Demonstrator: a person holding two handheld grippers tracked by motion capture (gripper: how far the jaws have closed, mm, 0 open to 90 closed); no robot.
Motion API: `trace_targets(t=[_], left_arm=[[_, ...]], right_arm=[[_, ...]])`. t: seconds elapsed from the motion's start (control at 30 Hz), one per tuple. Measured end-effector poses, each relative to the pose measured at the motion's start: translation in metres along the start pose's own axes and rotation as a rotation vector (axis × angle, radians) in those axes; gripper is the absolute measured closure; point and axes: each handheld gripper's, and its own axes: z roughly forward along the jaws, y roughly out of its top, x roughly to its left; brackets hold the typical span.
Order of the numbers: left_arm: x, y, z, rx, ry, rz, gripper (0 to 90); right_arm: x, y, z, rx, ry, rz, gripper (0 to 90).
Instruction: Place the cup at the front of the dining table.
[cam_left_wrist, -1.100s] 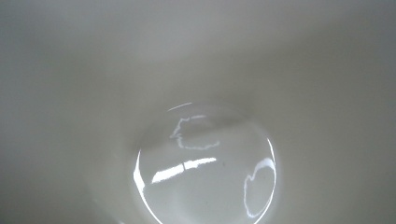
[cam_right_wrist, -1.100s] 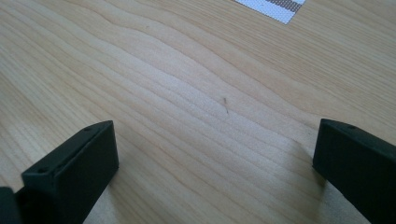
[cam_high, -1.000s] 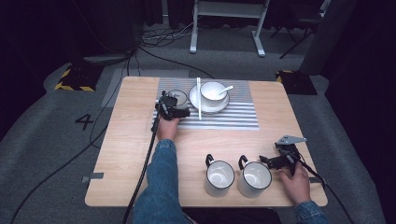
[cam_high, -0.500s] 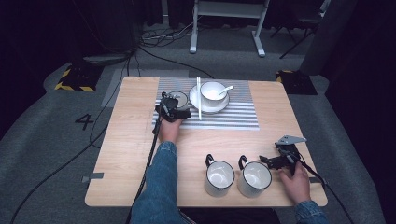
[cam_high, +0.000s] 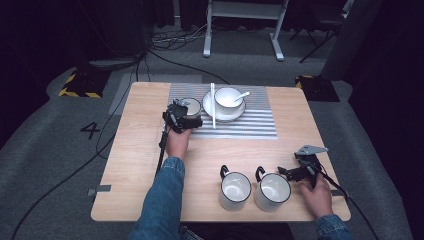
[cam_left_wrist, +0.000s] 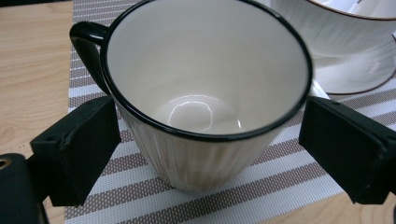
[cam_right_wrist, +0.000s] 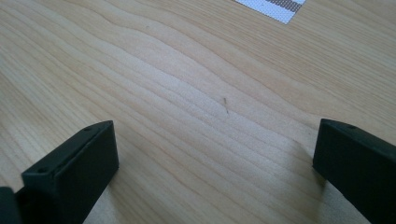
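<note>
A: Left claw (cam_left_wrist: 201, 154) was spread apart, a cup (cam_left_wrist: 205, 93) sitting between its jaws. Gaps showed on both sides, so no clamp.

B: Where was that cup?

A: On the striped placemat (cam_high: 235, 127) at the far side of the worktop (cam_high: 145, 145), upright, empty, black rim, handle pointing away from the claw and to its left. In the high view the left claw (cam_high: 186, 111) sat at the mat's left end.

B: What was next to it?

A: White bowl (cam_high: 228, 97) on a saucer (cam_high: 216, 111), just beside the cup on the mat. A spoon (cam_high: 241, 95) rested in the bowl, and a pale stick (cam_high: 213, 105) (chopsticks probably, too small to tell) lay across the saucer's left edge.

B: Right claw?

A: Right claw (cam_high: 282, 171) was low at the near right of the worktop, jaws wide apart, nothing between them. Its own camera showed bare wood (cam_right_wrist: 187, 102) between the jaws and a corner of the mat (cam_right_wrist: 275, 7) far off.

B: Anything near it?

A: Two more mugs (cam_high: 235, 190) (cam_high: 273, 191) side by side at the near edge, both upright and empty, handles toward the far-left. The right one was just beside the right claw's tips; contact, couldn't tell.
</note>
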Motion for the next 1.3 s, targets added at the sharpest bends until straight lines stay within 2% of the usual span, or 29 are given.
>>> trace_targets(t=[0.1,0.2,0.33,0.37,0.4,0.43,0.5,0.53,0.67,0.8,0.93,1.03,1.13,1.23,1.3], left_arm=[[-0.002,0.000,-0.007,-0.004,-0.012,0.021,5.7],[-0.005,0.001,-0.023,-0.030,-0.026,0.040,6.0],[-0.005,0.001,-0.039,-0.047,-0.063,0.032,6.3],[-0.004,0.001,-0.043,-0.042,-0.090,0.027,6.4],[-0.004,0.001,-0.046,-0.042,-0.122,0.000,6.4],[-0.002,0.001,-0.050,-0.032,-0.124,0.018,6.4],[-0.002,-0.001,-0.058,-0.032,-0.147,0.002,6.4],[0.000,-0.001,-0.062,-0.032,-0.147,0.021,6.5],[0.001,-0.003,-0.075,-0.017,-0.158,0.049,6.5],[-0.001,-0.008,-0.097,0.015,-0.160,0.144,6.8],[-0.003,-0.014,-0.117,0.031,-0.161,0.214,6.7],[-0.004,-0.017,-0.126,0.036,-0.172,0.222,6.9],[-0.005,-0.025,-0.143,0.030,-0.178,0.228,8.2],[-0.004,-0.032,-0.155,0.020,-0.198,0.206,8.8],[-0.003,-0.033,-0.157,0.015,-0.201,0.209,9.1]], right_arm=[[-0.001,0.000,0.000,0.001,0.008,-0.007,0.1],[-0.001,0.000,0.000,0.001,0.009,-0.008,0.1],[-0.001,0.000,0.000,0.001,0.009,-0.009,0.1],[-0.001,0.000,0.000,0.002,0.009,-0.009,0.1],[-0.001,0.000,0.000,0.001,0.009,-0.008,0.1],[-0.001,0.000,0.000,0.002,0.008,-0.008,0.1],[-0.001,0.000,0.000,0.002,0.009,-0.008,0.1],[-0.001,0.000,0.000,0.001,0.009,-0.008,0.1],[-0.001,0.000,0.000,0.001,0.009,-0.008,0.1],[-0.001,0.000,0.000,0.001,0.009,-0.008,0.1],[-0.001,0.000,0.000,0.001,0.009,-0.008,0.1],[-0.001,0.000,0.000,0.002,0.009,-0.008,0.1],[-0.001,0.000,0.000,0.002,0.009,-0.008,0.1],[-0.001,0.000,0.000,0.002,0.009,-0.008,0.1],[-0.001,0.000,0.000,0.002,0.009,-0.008,0.1]])
